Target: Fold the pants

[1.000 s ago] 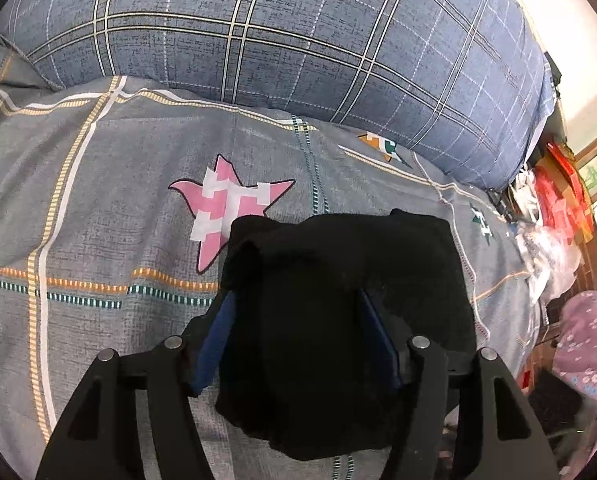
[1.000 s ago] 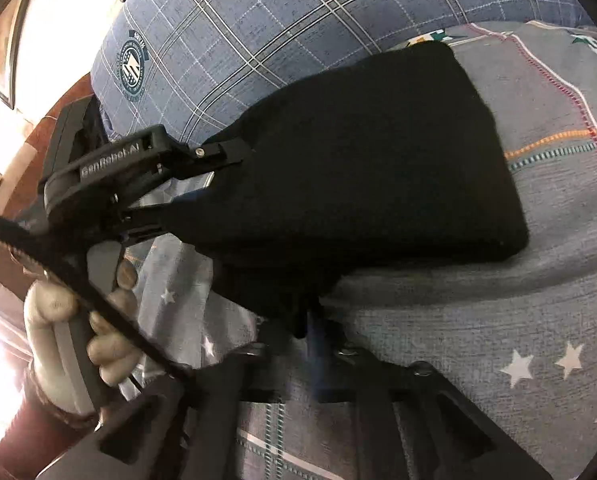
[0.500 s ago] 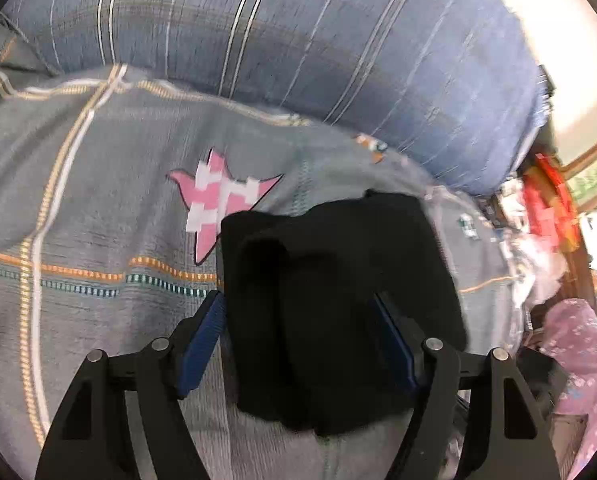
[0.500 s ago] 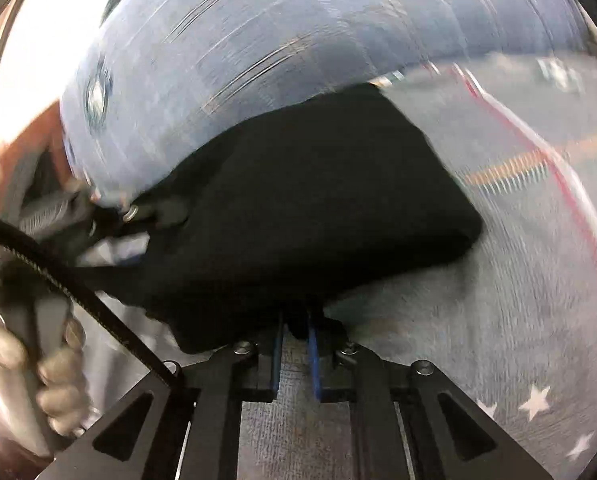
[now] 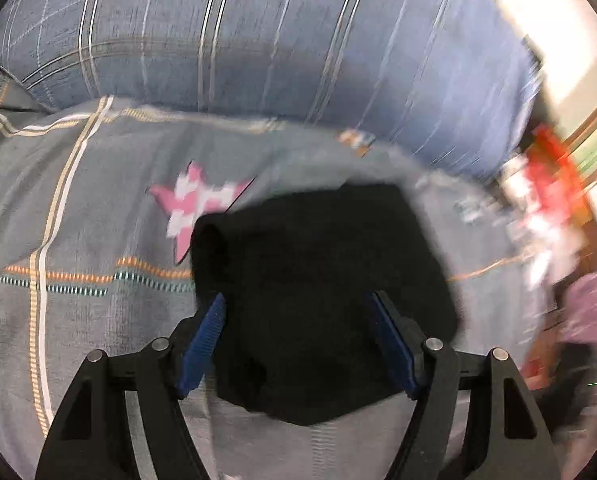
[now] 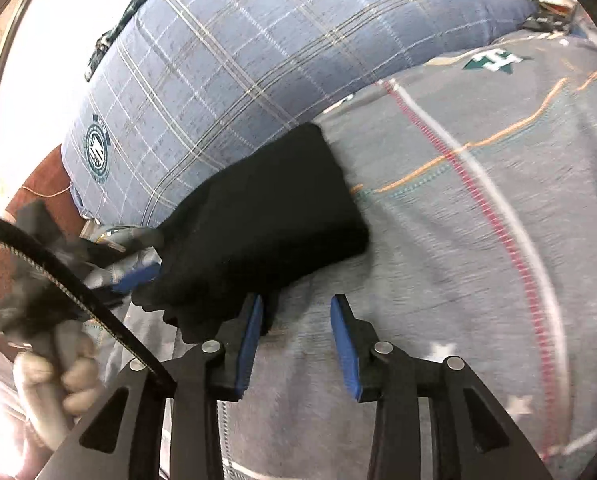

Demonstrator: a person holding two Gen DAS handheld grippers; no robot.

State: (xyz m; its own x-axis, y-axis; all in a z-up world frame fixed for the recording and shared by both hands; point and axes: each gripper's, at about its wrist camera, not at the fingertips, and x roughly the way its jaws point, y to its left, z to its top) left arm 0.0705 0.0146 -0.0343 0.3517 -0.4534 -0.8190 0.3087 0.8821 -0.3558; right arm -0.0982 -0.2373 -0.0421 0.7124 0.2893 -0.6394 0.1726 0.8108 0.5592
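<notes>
The black pants (image 5: 322,288) lie folded into a thick compact bundle on the grey patterned bedsheet (image 5: 78,240), close to a blue plaid pillow (image 5: 258,52). My left gripper (image 5: 298,312) is open, its blue pads on either side of the bundle's near end, not pinching it. In the right wrist view the pants (image 6: 266,216) sit up and left of my right gripper (image 6: 296,316), which is open and empty over the sheet (image 6: 458,240); its left pad touches the bundle's near edge. The left gripper (image 6: 138,276) and the hand holding it show at the left, blurred.
The plaid pillow (image 6: 258,52) runs along the far side of the bed. A pink star print (image 5: 194,208) lies left of the pants. Cluttered red and white items (image 5: 546,184) and pink floral fabric (image 5: 590,308) sit past the bed's right edge.
My right gripper has opened and let go of the pants' edge, then backed away to the right. My left gripper has drawn back along the bundle, staying open. The pants have settled on the sheet.
</notes>
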